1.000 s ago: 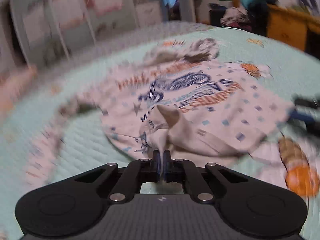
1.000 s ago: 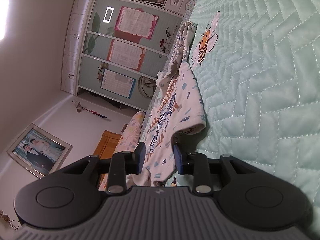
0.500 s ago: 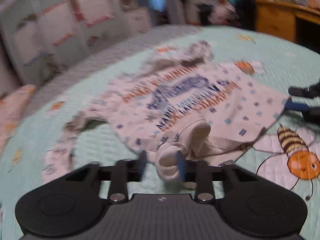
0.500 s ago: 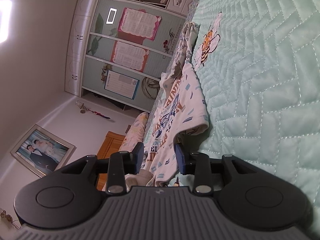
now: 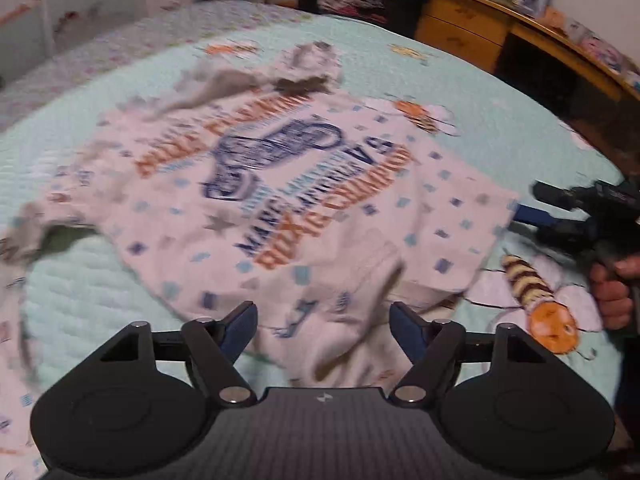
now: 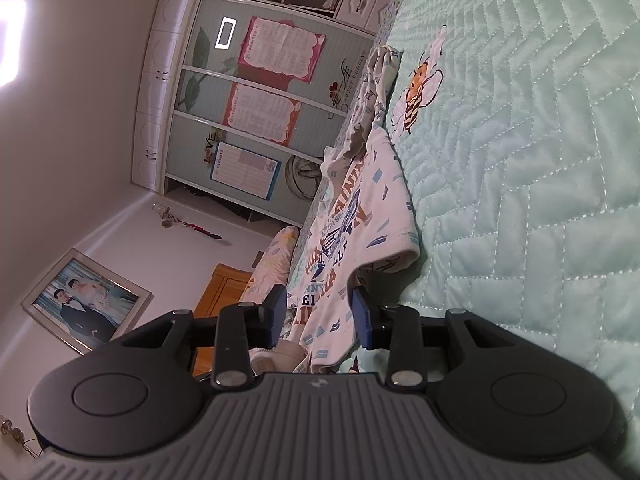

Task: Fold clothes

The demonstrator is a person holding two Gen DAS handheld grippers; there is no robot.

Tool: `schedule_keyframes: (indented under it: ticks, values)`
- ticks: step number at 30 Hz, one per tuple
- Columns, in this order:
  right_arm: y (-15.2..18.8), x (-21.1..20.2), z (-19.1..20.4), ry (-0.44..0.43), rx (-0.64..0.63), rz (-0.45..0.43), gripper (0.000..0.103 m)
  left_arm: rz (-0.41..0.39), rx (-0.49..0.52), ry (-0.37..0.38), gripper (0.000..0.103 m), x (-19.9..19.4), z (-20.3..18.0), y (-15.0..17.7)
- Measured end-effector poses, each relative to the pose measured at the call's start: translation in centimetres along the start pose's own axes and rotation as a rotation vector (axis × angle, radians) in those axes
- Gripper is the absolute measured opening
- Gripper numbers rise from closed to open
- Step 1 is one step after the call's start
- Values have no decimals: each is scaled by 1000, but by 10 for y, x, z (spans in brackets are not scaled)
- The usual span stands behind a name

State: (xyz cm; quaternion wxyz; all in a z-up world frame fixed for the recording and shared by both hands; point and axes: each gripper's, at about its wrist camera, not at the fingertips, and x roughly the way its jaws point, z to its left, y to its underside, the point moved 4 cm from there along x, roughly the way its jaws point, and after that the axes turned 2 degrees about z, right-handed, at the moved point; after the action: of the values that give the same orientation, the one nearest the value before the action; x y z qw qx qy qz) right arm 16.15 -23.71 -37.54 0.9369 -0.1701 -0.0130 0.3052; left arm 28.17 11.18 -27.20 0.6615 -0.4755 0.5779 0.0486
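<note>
A white long-sleeved shirt (image 5: 280, 184) with a blue and orange print lies spread on the mint quilt (image 5: 480, 92). One sleeve (image 5: 360, 280) lies folded across its near hem. My left gripper (image 5: 322, 326) hovers over that sleeve. Its jaws are opening, and the cloth under them touches neither pad. My right gripper (image 6: 319, 314) lies on its side at the shirt's (image 6: 352, 224) corner. Its jaws stand apart with the hem loose between them. In the left wrist view the right gripper (image 5: 536, 212) shows at the shirt's right edge, held by a hand (image 5: 612, 292).
A wooden desk (image 5: 500, 36) piled with clothes stands beyond the bed's far side. A wardrobe with posters (image 6: 260, 92) rises past the other end, next to a pillow (image 6: 272, 260). Bee patterns (image 5: 536, 300) mark the quilt (image 6: 520, 160).
My left gripper was shut on the sleeve cuff; it has since opened wide and let go. The sleeve now lies on the shirt's near hem. The right gripper has not moved.
</note>
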Motion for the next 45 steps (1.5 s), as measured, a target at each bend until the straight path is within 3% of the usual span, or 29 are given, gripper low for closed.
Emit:
schedule_keyframes:
  ticks: [1, 2, 6, 11, 14, 17, 21, 24, 28, 30, 33, 39, 41, 45]
  values:
    - [0, 0, -1, 0, 0, 0, 39, 15, 20, 16, 59, 3, -4, 0]
    - [-1, 1, -1, -1, 0, 0, 39, 28, 35, 23, 40, 5, -9, 1]
    - [-2, 1, -2, -3, 0, -1, 39, 3, 29, -21, 9, -5, -18, 10]
    - [-2, 2, -2, -8, 2, -2, 40, -85, -19, -193, 9, -37, -29, 26]
    - [-2, 2, -2, -12, 3, -3, 40, -113, -15, -352, 9, -47, -42, 34]
    - [-2, 2, -2, -16, 5, -3, 41, -149, -61, -573, 8, -52, -57, 40]
    - [-2, 2, -3, -20, 6, -3, 41, -251, -266, -861, 1, -92, -76, 46]
    - [-3, 1, -4, -25, 8, -4, 42, -347, -403, -996, 1, -138, -96, 56]
    - [-3, -1, -6, -30, 10, -3, 43, -184, -437, -981, 2, -112, -71, 77]
    - [-2, -3, -6, -35, 14, -1, 44, -176, -368, -888, 3, -97, -66, 84]
    - [-3, -7, -6, -55, 28, 5, 48, -146, -188, -813, 11, -80, -68, 84]
    - [0, -9, -6, -67, 31, -2, 49, -24, 248, -802, 19, -56, -83, 91]
    - [0, -9, -5, -64, 27, -5, 49, 14, 379, -801, 28, -46, -87, 94]
    - [0, -9, -5, -62, 23, -9, 49, 80, 516, -751, 38, -28, -88, 94]
